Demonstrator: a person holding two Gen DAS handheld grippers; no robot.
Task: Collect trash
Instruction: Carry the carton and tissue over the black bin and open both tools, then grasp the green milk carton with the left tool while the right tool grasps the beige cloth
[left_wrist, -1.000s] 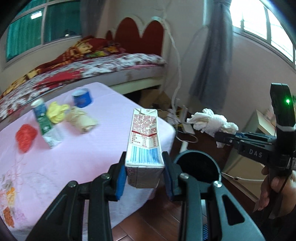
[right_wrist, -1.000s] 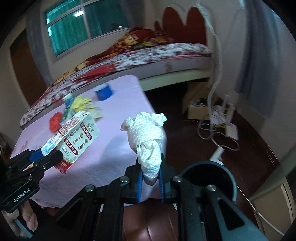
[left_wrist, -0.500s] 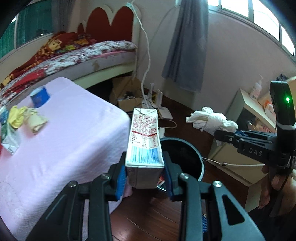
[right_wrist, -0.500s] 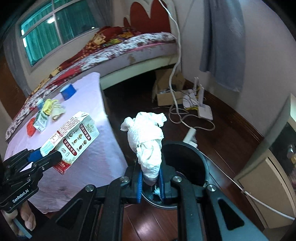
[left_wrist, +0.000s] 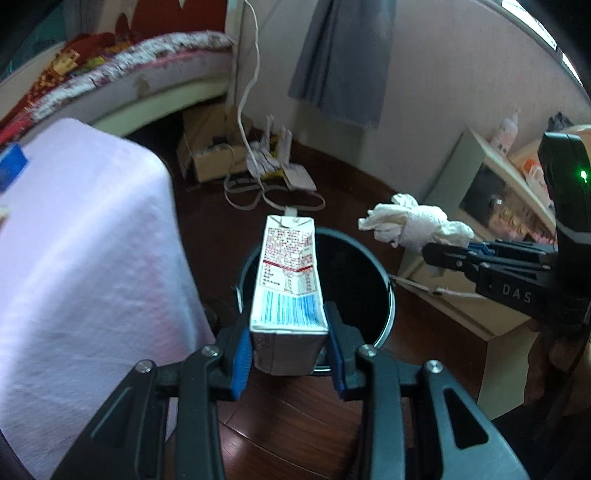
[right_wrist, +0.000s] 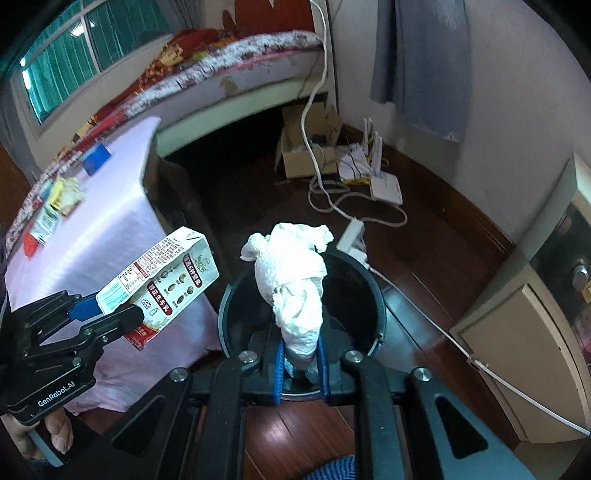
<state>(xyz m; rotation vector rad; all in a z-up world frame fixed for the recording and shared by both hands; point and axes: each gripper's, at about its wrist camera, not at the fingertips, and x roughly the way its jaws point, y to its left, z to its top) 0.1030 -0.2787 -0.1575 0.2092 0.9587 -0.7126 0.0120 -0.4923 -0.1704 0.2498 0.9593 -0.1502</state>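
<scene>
Swinging away from the worktop (left_wrist: 85, 236), both tools are now brought over the black bin (left_wrist: 384, 295), so release is judged near. The left tool (left_wrist: 289, 354) is clamped on a printed milk carton (left_wrist: 286, 280); the right tool (right_wrist: 301, 360) is closed on crumpled white tissue (right_wrist: 295, 277).

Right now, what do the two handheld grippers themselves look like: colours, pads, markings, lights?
Both are matte black, with angular fingers pinned by silver bolts and blue pads at the tips. The left gripper carries white "GenRobot.AI" lettering on its side, seen from the right wrist view. The right gripper shows "DAS" lettering and a lit green LED on its upright black body. Bare fingers hold each handle; no sleeves or cables on the grippers show.
</scene>
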